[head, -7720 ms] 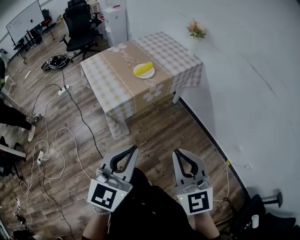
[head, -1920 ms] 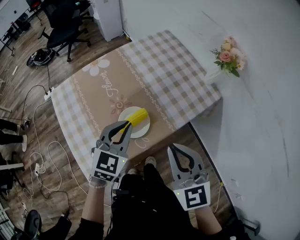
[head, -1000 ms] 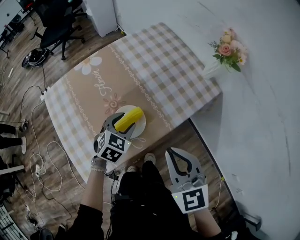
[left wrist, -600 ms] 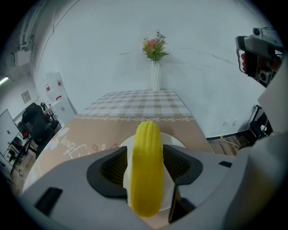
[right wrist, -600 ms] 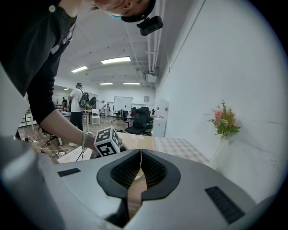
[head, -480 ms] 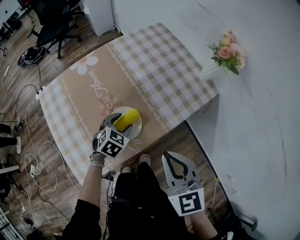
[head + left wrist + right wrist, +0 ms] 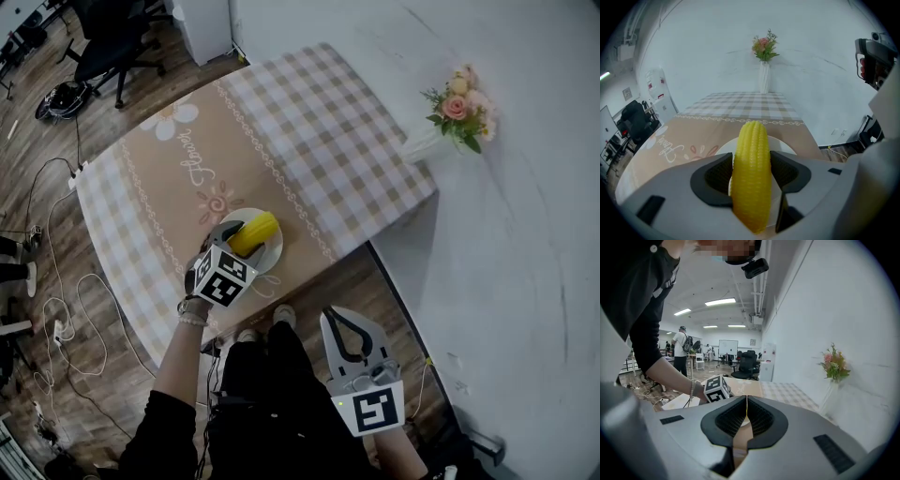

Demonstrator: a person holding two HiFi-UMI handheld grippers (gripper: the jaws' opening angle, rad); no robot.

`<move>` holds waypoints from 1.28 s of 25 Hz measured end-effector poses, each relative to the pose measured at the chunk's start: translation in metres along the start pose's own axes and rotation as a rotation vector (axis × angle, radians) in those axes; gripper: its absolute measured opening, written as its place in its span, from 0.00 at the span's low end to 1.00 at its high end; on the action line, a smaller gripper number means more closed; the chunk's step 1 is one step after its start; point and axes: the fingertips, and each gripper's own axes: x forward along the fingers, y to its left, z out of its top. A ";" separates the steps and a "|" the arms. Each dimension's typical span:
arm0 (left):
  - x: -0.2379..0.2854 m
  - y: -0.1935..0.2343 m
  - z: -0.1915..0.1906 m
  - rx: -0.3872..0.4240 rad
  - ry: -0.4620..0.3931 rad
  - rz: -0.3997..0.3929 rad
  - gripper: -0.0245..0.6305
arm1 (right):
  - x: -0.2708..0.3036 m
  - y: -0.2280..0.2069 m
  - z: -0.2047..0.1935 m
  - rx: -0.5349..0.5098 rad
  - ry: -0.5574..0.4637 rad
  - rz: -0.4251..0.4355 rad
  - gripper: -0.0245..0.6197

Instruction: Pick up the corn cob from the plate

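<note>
Clerk: Moved since the last entry: left gripper (image 7: 240, 246), lowered from above the near edge of the worktop (image 7: 309, 122) onto the plate (image 7: 275, 249). Right gripper (image 7: 339, 316), no change of place to note; it hangs off the worktop, beside the person's legs.

Checker: Item one, plate. Contents?

Clerk: One corn cob (image 7: 255, 232), yellow, lying on the plate. Plate white, round, set on the tan band of the cloth near the worktop's front edge.

Checker: Left gripper, condition?

Clerk: Jaws spread wide, one on each side of the cob, tilted down onto it. In the left gripper view the cob stands lengthwise between the two dark pads, close to both. No squeeze on it shows, and it is not lifted off the plate.

Checker: Right gripper, condition?

Clerk: Jaws pressed together, pads meeting along a thin line, nothing between them.

Checker: Item two, other containers?

Clerk: One vase (image 7: 424, 142), white, upright at the far corner of the worktop against the wall. Contents: a bunch of flowers (image 7: 457, 101), pink and cream with green leaves. Well apart from the plate.
</note>
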 end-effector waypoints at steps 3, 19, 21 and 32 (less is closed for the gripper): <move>-0.007 -0.001 -0.002 -0.008 -0.002 -0.004 0.41 | -0.002 0.007 0.015 -0.022 -0.056 -0.003 0.10; 0.004 0.000 -0.010 0.071 -0.006 0.019 0.41 | 0.004 0.014 -0.006 0.012 0.026 0.011 0.10; 0.004 -0.003 0.003 0.067 0.007 0.017 0.42 | 0.001 0.005 0.006 -0.005 -0.008 0.018 0.10; -0.004 0.000 -0.014 0.079 0.013 0.023 0.42 | 0.014 0.030 0.012 -0.033 -0.068 0.035 0.10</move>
